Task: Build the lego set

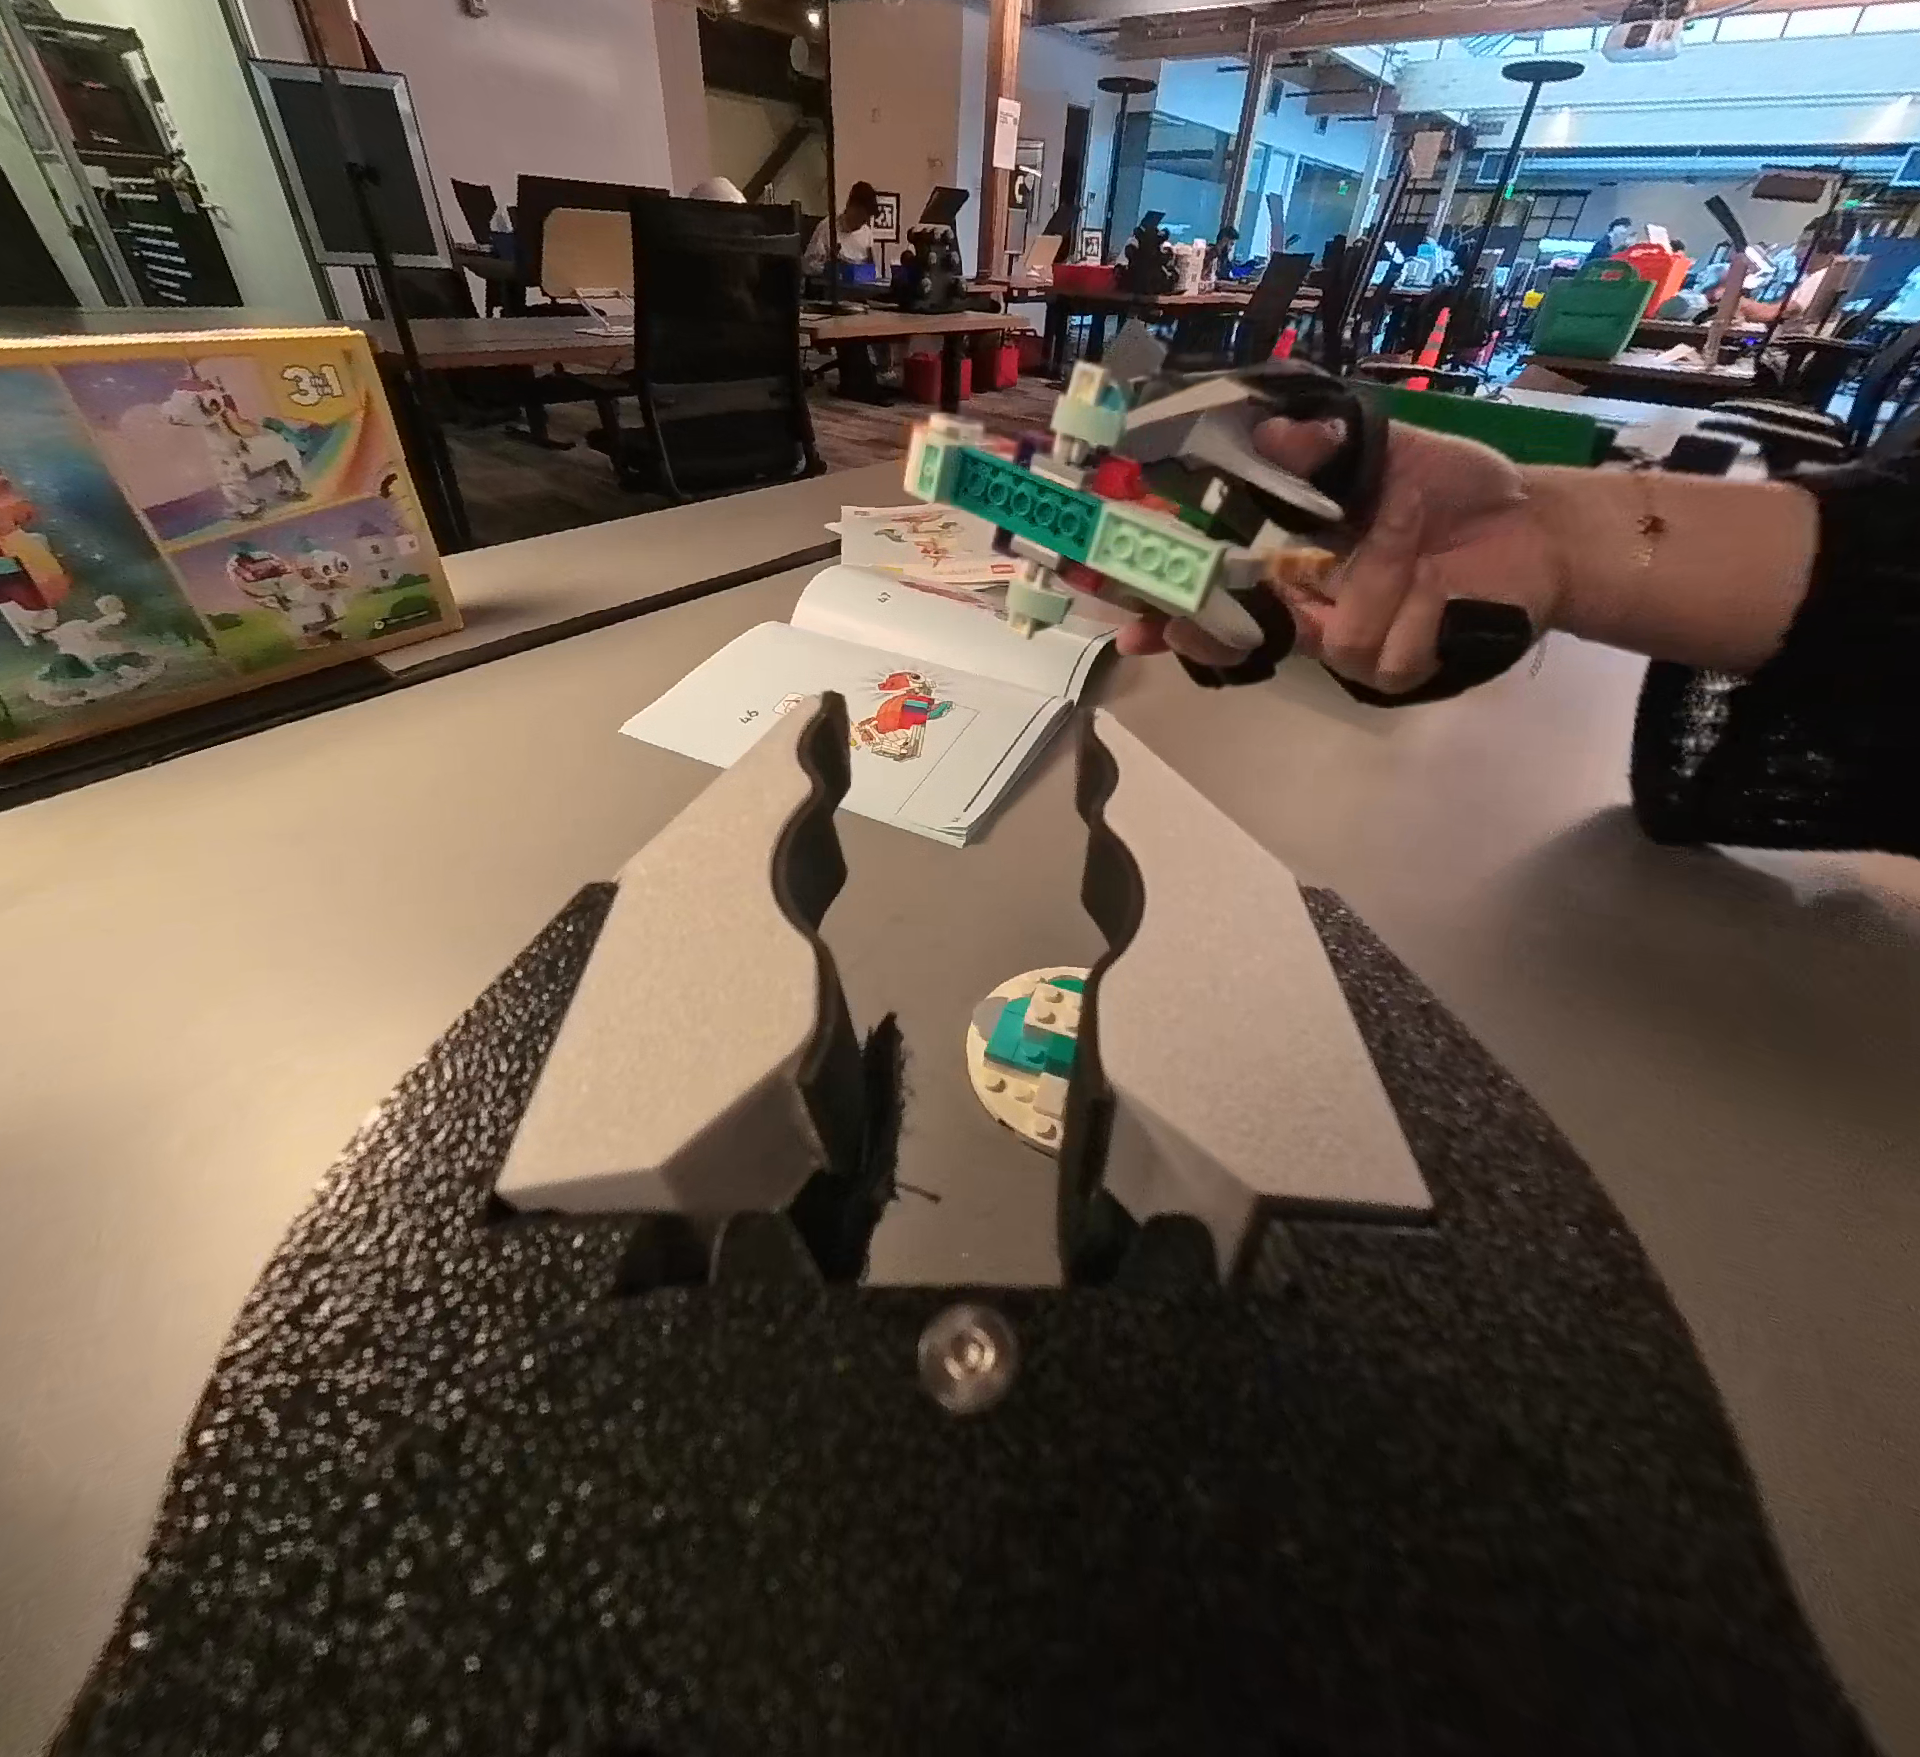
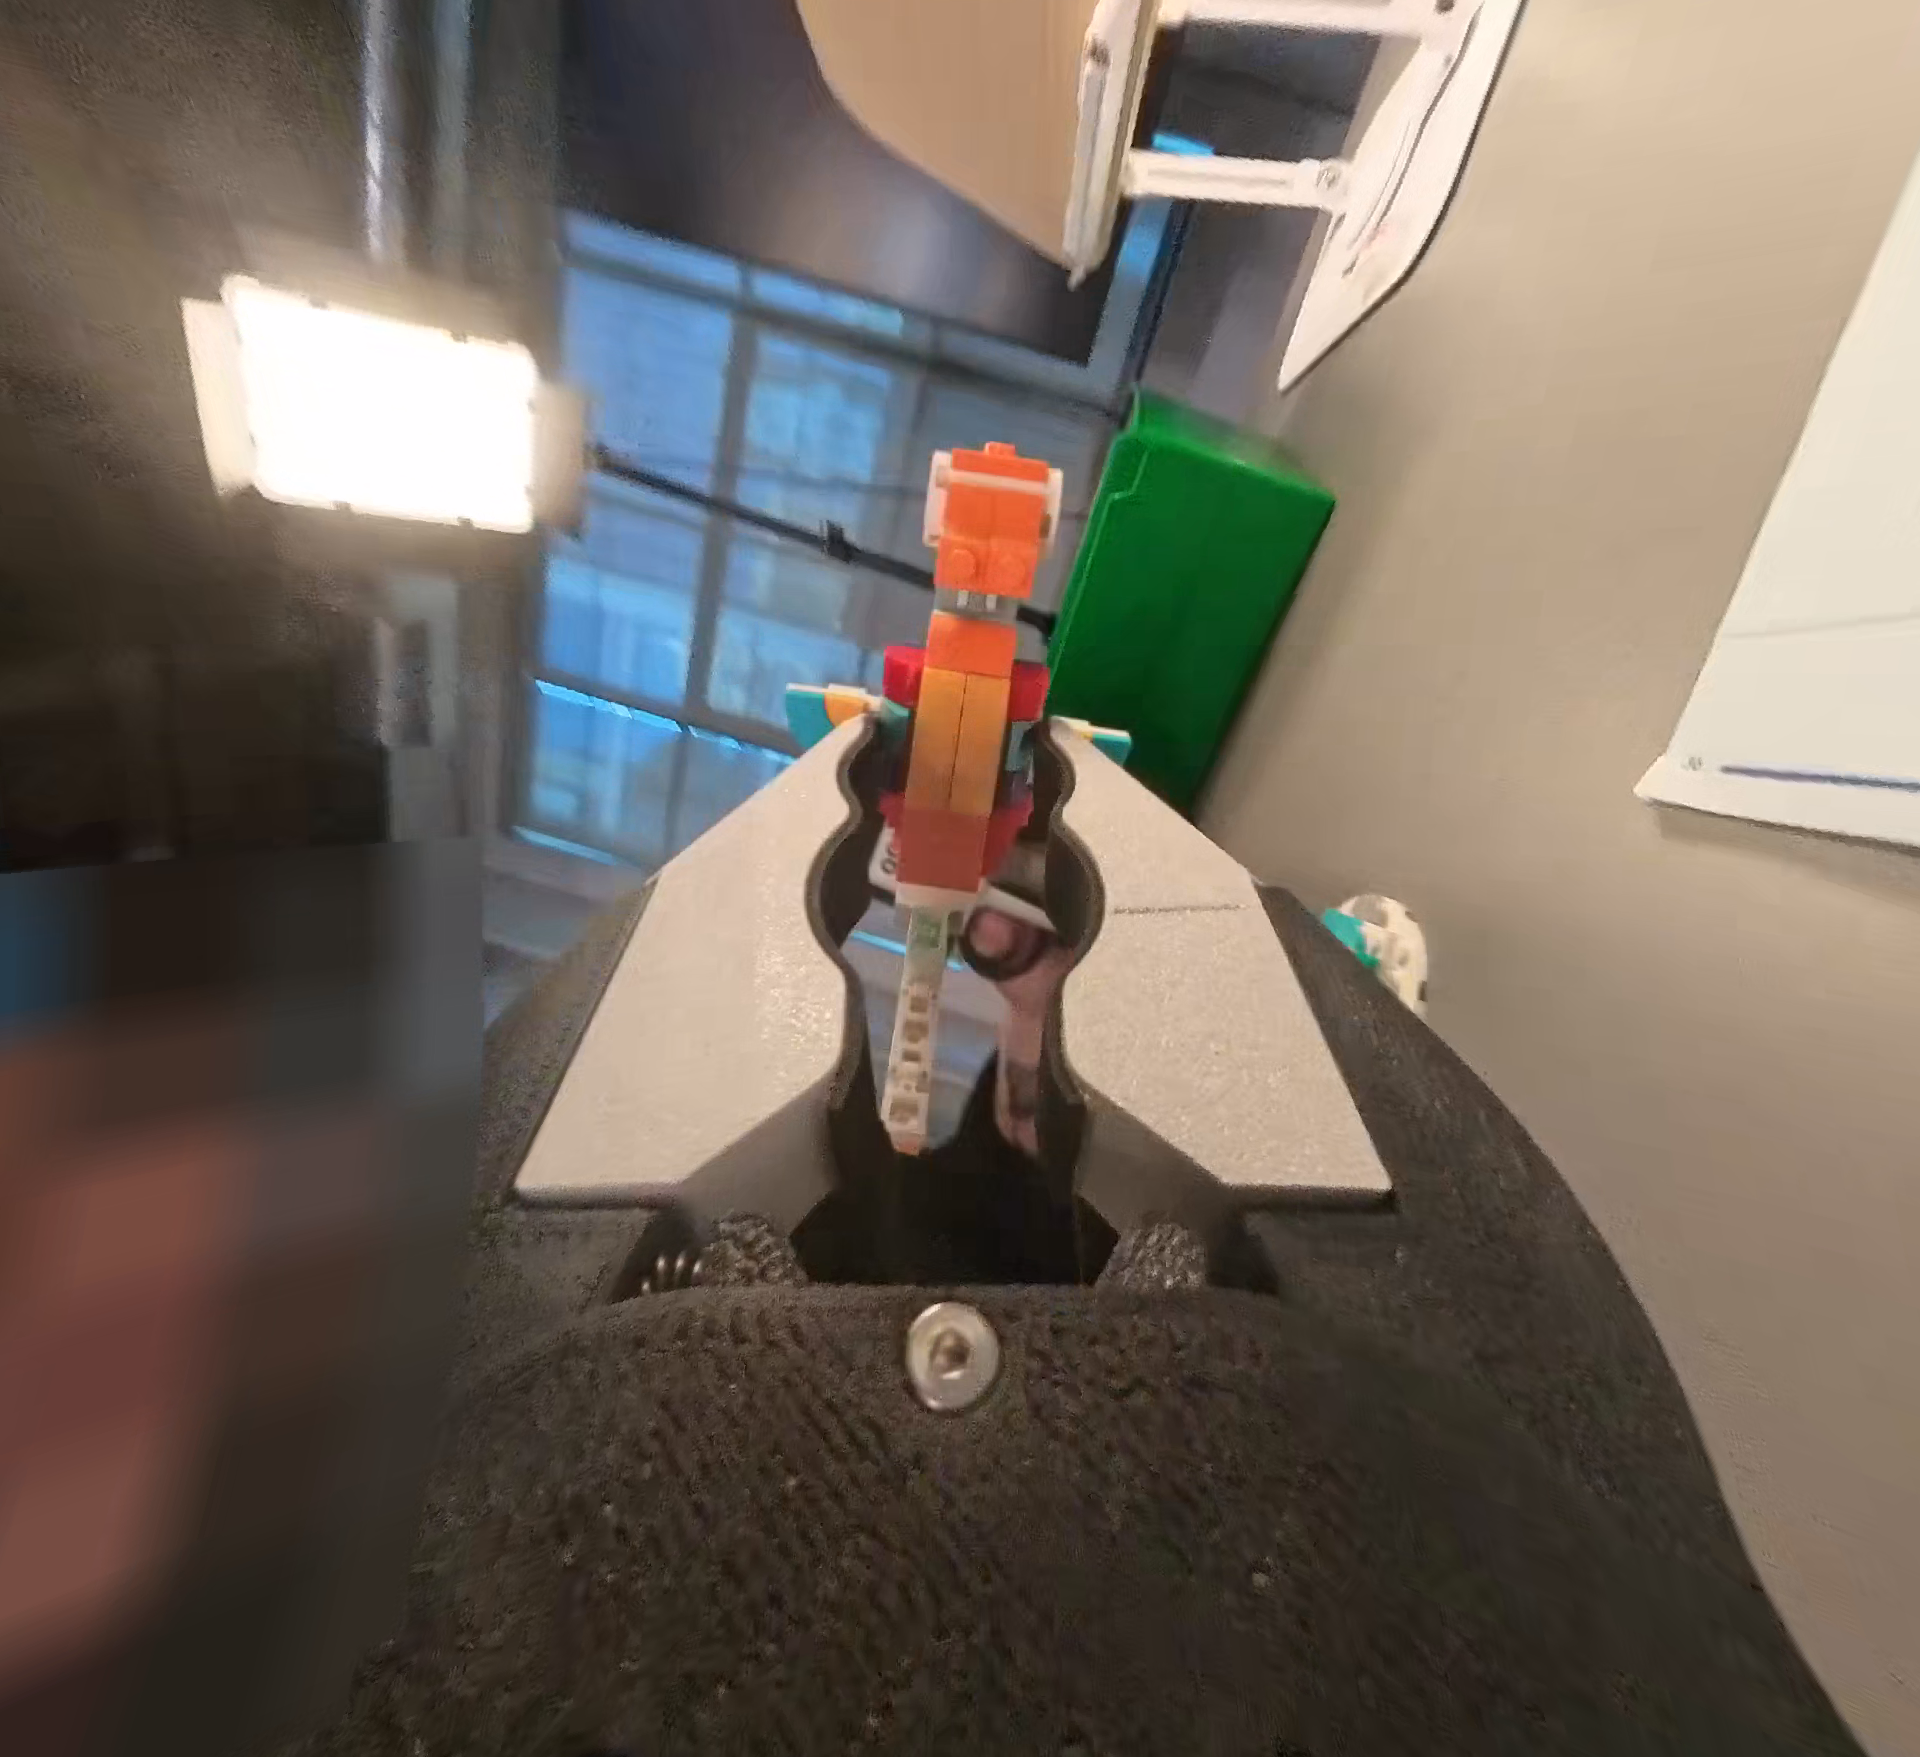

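Only left gripper (image 1: 951,741) view shows round base (image 1: 1029,1053).

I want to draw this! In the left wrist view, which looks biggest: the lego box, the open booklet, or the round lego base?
1. Lego box, biggest.
2. Open instruction booklet.
3. Round lego base, smallest, partly hidden by the left gripper's fingers, though it is nearest the camera.
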Available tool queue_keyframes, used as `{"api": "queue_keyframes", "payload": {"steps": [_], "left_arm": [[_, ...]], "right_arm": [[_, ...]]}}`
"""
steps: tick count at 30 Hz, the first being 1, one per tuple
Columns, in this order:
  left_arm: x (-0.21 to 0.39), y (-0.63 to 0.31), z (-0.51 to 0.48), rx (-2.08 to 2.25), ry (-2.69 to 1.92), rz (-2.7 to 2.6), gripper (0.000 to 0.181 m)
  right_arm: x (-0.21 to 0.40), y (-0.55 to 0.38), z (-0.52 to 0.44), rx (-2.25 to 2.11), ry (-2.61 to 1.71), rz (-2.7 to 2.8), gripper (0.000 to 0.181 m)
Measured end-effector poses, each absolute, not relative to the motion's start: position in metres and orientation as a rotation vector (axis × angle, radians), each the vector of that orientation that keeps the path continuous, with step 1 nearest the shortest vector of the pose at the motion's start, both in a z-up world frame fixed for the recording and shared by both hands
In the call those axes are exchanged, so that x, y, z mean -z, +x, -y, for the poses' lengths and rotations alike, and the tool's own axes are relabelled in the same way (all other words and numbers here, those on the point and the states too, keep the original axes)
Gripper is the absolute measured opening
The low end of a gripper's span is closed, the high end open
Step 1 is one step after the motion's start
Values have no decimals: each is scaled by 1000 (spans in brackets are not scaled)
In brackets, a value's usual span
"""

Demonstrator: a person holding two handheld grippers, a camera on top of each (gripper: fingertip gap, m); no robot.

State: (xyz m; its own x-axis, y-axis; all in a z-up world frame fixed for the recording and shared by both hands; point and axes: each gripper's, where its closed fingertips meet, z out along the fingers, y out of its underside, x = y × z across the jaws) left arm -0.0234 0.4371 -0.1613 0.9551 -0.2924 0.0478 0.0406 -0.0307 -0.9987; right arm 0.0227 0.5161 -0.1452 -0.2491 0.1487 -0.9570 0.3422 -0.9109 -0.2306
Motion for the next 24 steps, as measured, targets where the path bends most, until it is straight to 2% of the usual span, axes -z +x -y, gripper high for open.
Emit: {"api": "queue_keyframes", "payload": {"steps": [13,24], "left_arm": [[165,-25,-438,268,-1600,-193,41],[168,-25,-440,281,-1609,-186,41]], "right_arm": [[159,23,-531,2395,1873,-373,27],[133,37,-525,2527,1660,-446,27]]}}
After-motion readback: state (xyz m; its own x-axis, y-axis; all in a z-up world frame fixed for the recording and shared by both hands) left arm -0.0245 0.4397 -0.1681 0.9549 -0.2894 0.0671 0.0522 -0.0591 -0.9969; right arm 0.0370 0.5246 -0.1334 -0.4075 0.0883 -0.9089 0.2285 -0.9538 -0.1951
